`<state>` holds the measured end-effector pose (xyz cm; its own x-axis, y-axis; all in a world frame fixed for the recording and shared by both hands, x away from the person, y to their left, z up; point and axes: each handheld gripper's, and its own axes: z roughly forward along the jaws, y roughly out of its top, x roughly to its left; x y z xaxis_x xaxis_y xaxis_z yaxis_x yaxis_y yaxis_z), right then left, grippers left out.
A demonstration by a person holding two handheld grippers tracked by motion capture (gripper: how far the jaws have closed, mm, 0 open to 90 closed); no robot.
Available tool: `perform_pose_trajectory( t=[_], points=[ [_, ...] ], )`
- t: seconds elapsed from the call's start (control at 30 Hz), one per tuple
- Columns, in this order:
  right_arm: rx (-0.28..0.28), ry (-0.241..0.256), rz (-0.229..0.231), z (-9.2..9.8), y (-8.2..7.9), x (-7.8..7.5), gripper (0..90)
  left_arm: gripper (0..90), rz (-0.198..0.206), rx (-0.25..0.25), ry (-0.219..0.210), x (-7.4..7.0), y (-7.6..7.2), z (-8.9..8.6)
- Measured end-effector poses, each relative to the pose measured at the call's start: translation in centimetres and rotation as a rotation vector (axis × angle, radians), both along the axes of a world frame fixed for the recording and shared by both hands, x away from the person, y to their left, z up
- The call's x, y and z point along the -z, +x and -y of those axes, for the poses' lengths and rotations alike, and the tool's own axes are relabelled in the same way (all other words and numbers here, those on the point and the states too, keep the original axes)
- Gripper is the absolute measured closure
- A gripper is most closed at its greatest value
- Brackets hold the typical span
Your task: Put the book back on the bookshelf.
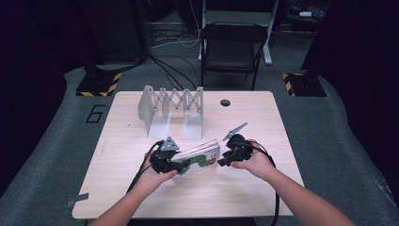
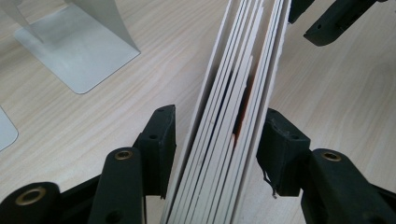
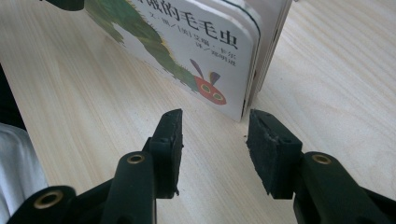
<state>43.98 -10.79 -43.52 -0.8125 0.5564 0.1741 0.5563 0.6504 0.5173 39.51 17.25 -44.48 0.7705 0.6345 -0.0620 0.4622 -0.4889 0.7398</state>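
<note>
At the lower centre of the high view, a board book (image 1: 200, 159) with a green caterpillar on its cover stands on edge on a pale wooden table (image 1: 141, 193), caught between two hand-held grippers. The left gripper (image 1: 175, 165), just left of centre, has its jaws set astride the book's end; in the left gripper view the stacked white pages (image 2: 233, 130) run up the middle of the frame, one black pad pressed to each side of the book. The right gripper (image 1: 221, 161), just right of centre, sits at the book's other end with its jaws apart at a middling width and nothing between them. In the right gripper view the book's cover (image 3: 187, 51) fills the upper centre, its rounded corner and the caterpillar's red head just beyond the jaw tips, not touching them.

A grey metal expanding book rack (image 1: 171, 110) stands behind the book, in the upper left of the table, near but apart from it; its flat base plates (image 2: 74, 51) show in the upper left of the left gripper view. A small dark round hole (image 1: 225, 102) marks the table's upper centre. Beyond the table's far edge, at the top of the high view, a black folding chair (image 1: 233, 49) faces it on grey carpet, with yellow-and-black striped bases (image 1: 99, 84) at either side. Nothing lies between book and rack.
</note>
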Motion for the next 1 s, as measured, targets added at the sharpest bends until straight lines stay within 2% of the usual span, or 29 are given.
perform_pose_trajectory(
  t=[0.03, 0.17, 0.23, 0.33, 0.53, 0.63, 0.73, 0.8, 0.93, 1.0],
  points=[
    [0.015, 0.006, 0.0, -0.08, -0.07, 0.0, 55.4, 50.8, -0.001, -0.002, -0.001, -0.01, 0.01, 0.01],
    [0.005, 0.006, 0.007, -0.05, -0.03, -0.03, 55.3, 50.5, -0.003, -0.002, -0.012, 0.03, 0.05, 0.09],
    [0.004, 0.003, 0.006, -0.07, -0.02, -0.05, 55.3, 49.3, -0.017, 0.021, -0.008, 0.16, 0.13, 0.19],
    [0.008, 0.007, 0.011, -0.16, 0.01, 0.03, 55.2, 46.0, -0.017, 0.022, 0.003, 0.32, 0.11, 0.35],
    [0.01, 0.005, 0.01, -0.14, -0.01, 0.07, 55.2, 51.5, -0.002, 0.023, 0.002, 0.25, 0.08, 0.13],
    [0.004, 0.003, 0.011, -0.03, 0.01, 0.16, 55.1, 55.6, 0.012, 0.024, 0.016, 0.14, -0.07, 0.08],
    [0.008, 0.004, 0.008, -0.07, -0.04, 0.21, 55.2, 58.0, 0.012, 0.027, 0.003, 0.15, -0.1, 0.08],
    [0.018, 0.008, 0.003, -0.15, -0.09, 0.23, 55.1, 60.7, 0.008, 0.044, 0.022, 0.0, -0.14, 0.02],
    [0.013, 0.009, 0.007, -0.21, -0.06, 0.23, 55.1, 68.0, 0.025, 0.048, 0.033, -0.01, -0.36, 0.18],
    [0.011, 0.003, 0.004, -0.22, -0.06, 0.2, 55.1, 71.0, 0.019, 0.061, 0.028, -0.01, -0.39, 0.23]
  ],
)
